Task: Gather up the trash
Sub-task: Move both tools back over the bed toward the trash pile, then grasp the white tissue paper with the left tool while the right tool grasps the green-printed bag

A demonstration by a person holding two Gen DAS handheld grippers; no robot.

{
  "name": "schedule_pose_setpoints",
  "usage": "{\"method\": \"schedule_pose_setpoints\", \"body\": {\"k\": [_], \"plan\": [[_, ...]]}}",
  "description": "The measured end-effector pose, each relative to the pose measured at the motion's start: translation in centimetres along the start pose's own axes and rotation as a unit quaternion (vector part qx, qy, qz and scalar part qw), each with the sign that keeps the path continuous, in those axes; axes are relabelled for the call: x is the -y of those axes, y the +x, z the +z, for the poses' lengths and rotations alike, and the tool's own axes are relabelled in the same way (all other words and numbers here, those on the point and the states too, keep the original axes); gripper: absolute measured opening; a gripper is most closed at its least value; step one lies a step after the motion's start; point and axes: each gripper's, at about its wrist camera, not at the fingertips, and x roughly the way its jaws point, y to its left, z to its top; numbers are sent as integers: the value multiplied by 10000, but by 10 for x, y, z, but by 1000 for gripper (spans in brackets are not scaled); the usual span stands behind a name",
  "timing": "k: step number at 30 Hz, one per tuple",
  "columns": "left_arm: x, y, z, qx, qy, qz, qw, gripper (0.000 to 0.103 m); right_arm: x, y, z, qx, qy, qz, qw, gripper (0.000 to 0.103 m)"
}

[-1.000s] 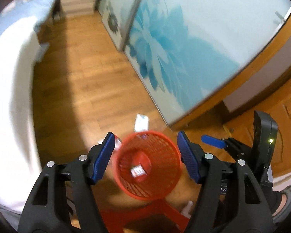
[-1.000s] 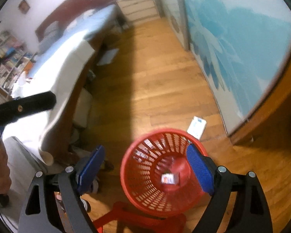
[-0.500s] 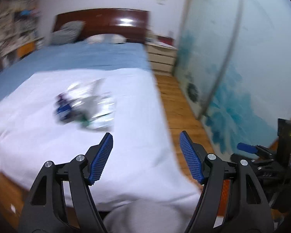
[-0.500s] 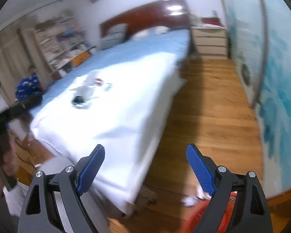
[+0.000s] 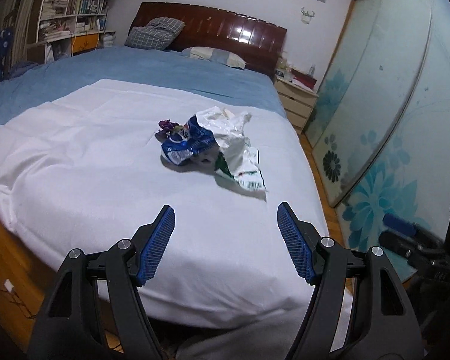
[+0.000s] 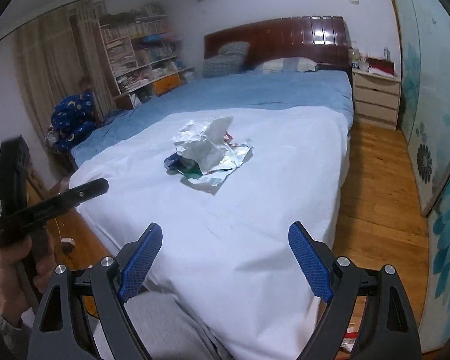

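Two open tools, left tool (image 5: 226, 241), right tool (image 6: 225, 258), trash pile (image 5: 208, 145) mid-sheet, white sheet (image 5: 105, 180)

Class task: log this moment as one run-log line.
left hand-held gripper: open, empty | right hand-held gripper: open, empty | trash: on sheet

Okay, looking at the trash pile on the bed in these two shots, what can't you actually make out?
- Trash pile: how many pieces; they overlap in both views.
- Blue wrapper: mostly hidden behind the white crumpled sheet in the right wrist view.
- Printing on the flat wrapper: too small to read.
- Purple scrap: too small to identify, unseen from the right.
- Any bin: not in view.
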Motion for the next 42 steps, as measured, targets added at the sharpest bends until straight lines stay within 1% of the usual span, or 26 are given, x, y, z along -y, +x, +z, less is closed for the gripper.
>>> {"method": "schedule_pose_setpoints", "body": {"k": [1, 2, 3, 5, 6, 8, 11, 14, 16, 17, 18, 19, 20, 21, 22, 23, 24, 25, 26, 31, 33, 37, 40, 41, 42], "plan": [[-3, 7, 7, 36, -86, -170, 9998, 71, -5, 5, 1, -44, 16, 23, 10000, 85], [-6, 13, 13, 60, -162, -353, 9992, 75, -2, 10, 1, -84, -7, 29, 10000, 85], [-8, 19, 18, 84, -225, -545, 9982, 76, -5, 15, 0, -120, -44, 21, 9999, 85], [-14, 38, 30, 129, -400, -906, 9950, 76, -8, 22, 0, -174, -107, 23, 9998, 85], [-15, 50, 35, 120, -489, -997, 9937, 76, -7, 23, 0, -197, -94, 35, 9998, 85], [-17, 79, 45, -3, -583, -1033, 9929, 76, -2, 27, -1, -251, -54, 53, 9997, 85], [-13, 111, 56, -117, -521, -1039, 9932, 76, -2, 32, -3, -326, -102, 75, 9994, 85], [-14, 135, 64, -187, -553, -1081, 9924, 76, -4, 34, -5, -370, -210, 91, 9991, 85], [-15, 143, 65, -210, -582, -1125, 9917, 76, -5, 36, -5, -409, -257, 114, 9988, 85], [-14, 148, 66, -231, -556, -1159, 9914, 71, -4, 38, -5, -432, -267, 126, 9986, 85], [-13, 151, 66, -257, -520, -1155, 9916, 58, -5, 39, -5, -447, -269, 136, 9985, 85], [-12, 157, 66, -356, -474, -1102, 9921, 51, -4, 41, -5, -473, -266, 144, 9984, 85], [-12, 162, 66, -450, -450, -1053, 9924, 35, -4, 42, -4, -491, -263, 154, 9983, 85], [-14, 164, 64, -500, -460, -1012, 9925, 24, -4, 45, -3, -502, -265, 158, 9983, 85], [-15, 167, 62, -542, -504, -988, 9923, 20, -4, 46, -3, -510, -270, 154, 9982, 85], [-16, 167, 62, -533, -540, -1015, 9919, 16, -5, 48, -2, -516, -275, 155, 9982, 85], [-16, 166, 62, -516, -555, -1045, 9916, 10, -5, 50, -1, -522, -284, 154, 9981, 85], [-15, 165, 62, -474, -548, -1109, 9912, 9, -6, 53, 0, -525, -305, 149, 9980, 85], [-14, 163, 62, -424, -503, -1188, 9907, 6, -7, 56, 2, -518, -322, 140, 9980, 85], [-7, 143, 63, -27, -397, -1472, 9883, 3, -11, 81, 11, -439, -480, 94, 9978, 85], [-6, 134, 66, 93, -405, -1477, 9882, 3, -15, 97, 19, -401, -613, 44, 9973, 85], [-11, 107, 71, 348, -393, -1435, 9883, 3, -35, 137, 28, -339, -1097, 37, 9934, 85], [-21, 89, 70, 472, -423, -1355, 9887, 3, -51, 170, 36, -354, -1398, -69, 9895, 80], [-26, 86, 69, 483, -450, -1305, 9892, 3, -55, 180, 39, -340, -1485, -122, 9882, 75], [-30, 83, 68, 457, -488, -1267, 9897, 3, -57, 187, 41, -341, -1537, -164, 9874, 75]]}}
